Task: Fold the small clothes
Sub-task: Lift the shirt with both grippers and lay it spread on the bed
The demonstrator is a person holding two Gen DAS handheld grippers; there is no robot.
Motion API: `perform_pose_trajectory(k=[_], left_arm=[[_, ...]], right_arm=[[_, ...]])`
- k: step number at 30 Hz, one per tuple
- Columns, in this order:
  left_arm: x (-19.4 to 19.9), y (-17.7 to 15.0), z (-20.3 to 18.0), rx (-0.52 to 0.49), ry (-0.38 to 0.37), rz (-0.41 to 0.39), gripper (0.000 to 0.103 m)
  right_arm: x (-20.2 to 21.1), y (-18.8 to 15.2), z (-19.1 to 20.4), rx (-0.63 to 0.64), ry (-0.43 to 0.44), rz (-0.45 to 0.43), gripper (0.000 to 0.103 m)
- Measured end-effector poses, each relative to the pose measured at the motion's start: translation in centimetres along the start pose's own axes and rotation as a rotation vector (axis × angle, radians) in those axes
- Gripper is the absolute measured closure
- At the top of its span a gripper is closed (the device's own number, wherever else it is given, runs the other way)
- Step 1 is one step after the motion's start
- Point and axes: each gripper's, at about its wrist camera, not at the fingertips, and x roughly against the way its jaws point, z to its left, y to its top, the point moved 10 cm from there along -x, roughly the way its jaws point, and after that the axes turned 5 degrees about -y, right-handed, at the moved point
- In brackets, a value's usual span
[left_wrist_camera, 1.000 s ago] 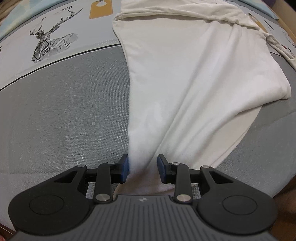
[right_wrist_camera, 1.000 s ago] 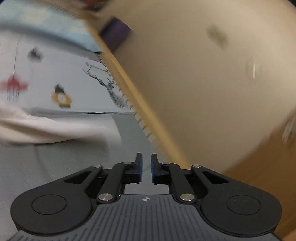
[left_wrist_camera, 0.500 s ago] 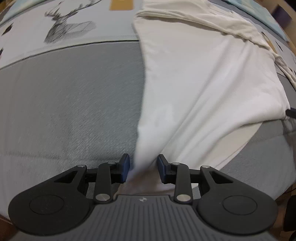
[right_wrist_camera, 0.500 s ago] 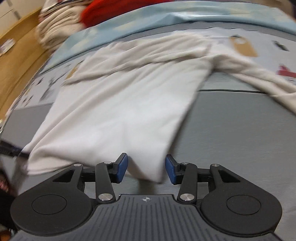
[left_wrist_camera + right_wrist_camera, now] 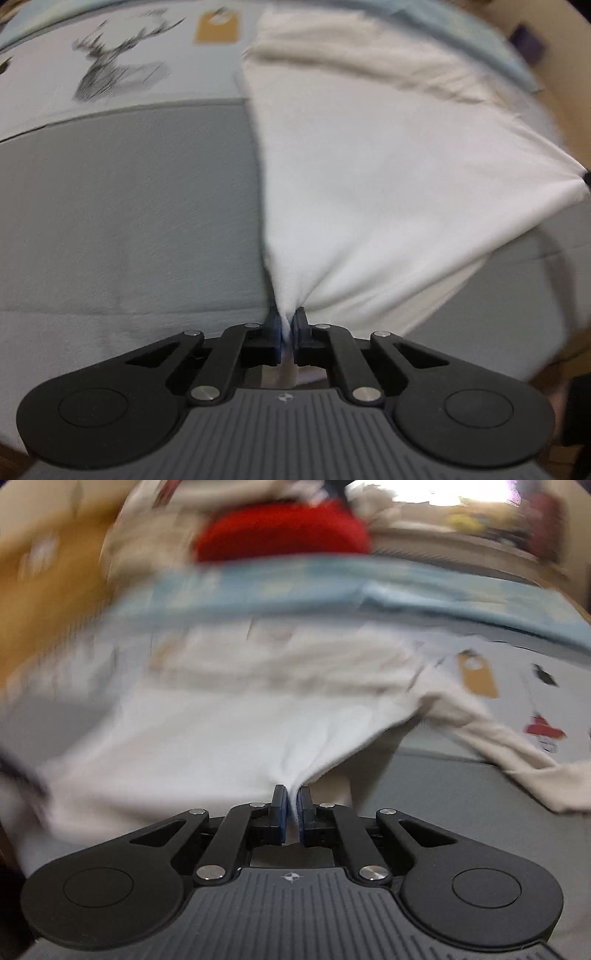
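Note:
A cream-white long-sleeved shirt (image 5: 388,177) lies on a grey and printed bed cover (image 5: 129,192). My left gripper (image 5: 286,323) is shut on the shirt's near hem corner, and the cloth pulls up taut from it. My right gripper (image 5: 292,805) is shut on the other hem corner of the shirt (image 5: 221,738). One sleeve (image 5: 517,753) trails to the right in the right wrist view. At the far right edge of the left wrist view the cloth is pinched to a point (image 5: 580,181), where the other gripper holds it. Both views are blurred by motion.
The cover has a deer print (image 5: 110,74) and an orange tag print (image 5: 218,27) at the back. A red item (image 5: 280,535) and a pile of cloth lie beyond the bed. A wooden bed frame (image 5: 44,590) runs along the left.
Both grippers have shut on the shirt's hem corners. They were open around the cloth half a second ago. The hem now lifts and stretches taut between them.

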Motion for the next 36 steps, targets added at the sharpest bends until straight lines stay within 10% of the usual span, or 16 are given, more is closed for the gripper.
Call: perform_pose_trajectory(k=[4,6,11,16,22,24,32,36], left_arm=[[2.2,0.0,-1.0,0.002,-0.095,-0.065,0.097],[1.4,-0.2,-0.2,0.026,-0.064,-0.033,0.095],[-0.3,-0.6,0.4,0.041,-0.016,0.034,0.075],[-2.0,-1.1,1.0,0.031,0.002,0.089,0.074],[-3.4,-2.1,1.7,-0.003,0.081,0.149,0.076],[-3.3,-2.0,1.2,-0.017,0.086,0.14,0.095],[2.1,-1.4,-2.4,-0.065,-0.05,-0.026,0.097],[0.5,-4.3,-1.9,-0.156,0.039,0.117,0.097]], right_arm=[[7.7,4.2,-5.9,-0.458,0.193,-0.214,0.103],[8.6,3.8,-8.8,-0.536,0.099,-0.239,0.103],[3.0,-2.2,-9.6,-0.427,-0.085,0.098,0.094],[-0.1,-7.0,-5.4,-0.17,-0.053,0.35,0.053],[-1.0,-11.7,-3.1,0.024,-0.082,0.536,0.061],[-0.2,-11.5,-2.8,0.02,-0.062,0.534,0.099],[9.2,-4.0,-6.8,-0.333,-0.028,0.18,0.1],[11.0,-7.1,-8.2,-0.37,-0.105,0.242,0.1]])
